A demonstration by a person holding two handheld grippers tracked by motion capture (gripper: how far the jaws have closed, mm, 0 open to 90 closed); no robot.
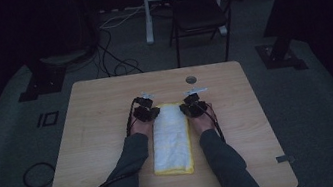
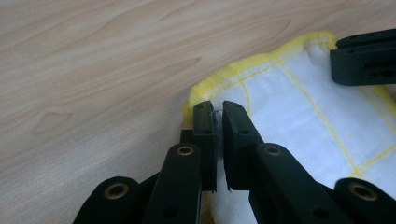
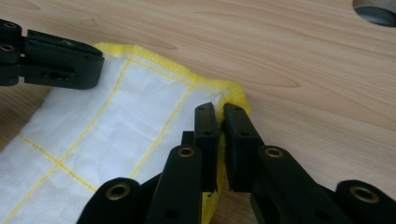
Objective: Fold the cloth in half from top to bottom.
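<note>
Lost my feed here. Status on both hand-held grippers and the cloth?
Left hand-held gripper and right hand-held gripper each shut on a far corner of the folded cloth. Cloth flat on the table. Nothing in the way.

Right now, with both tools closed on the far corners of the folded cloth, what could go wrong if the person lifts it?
1. The left tool pinches only the yellow edge of the cloth, so that corner may slip out.
2. The right tool also grips very near its corner; an uneven pull could skew the fold.
3. The cloth lies in folded layers; the tools may hold only the top one, so the layers could separate on lifting.
</note>
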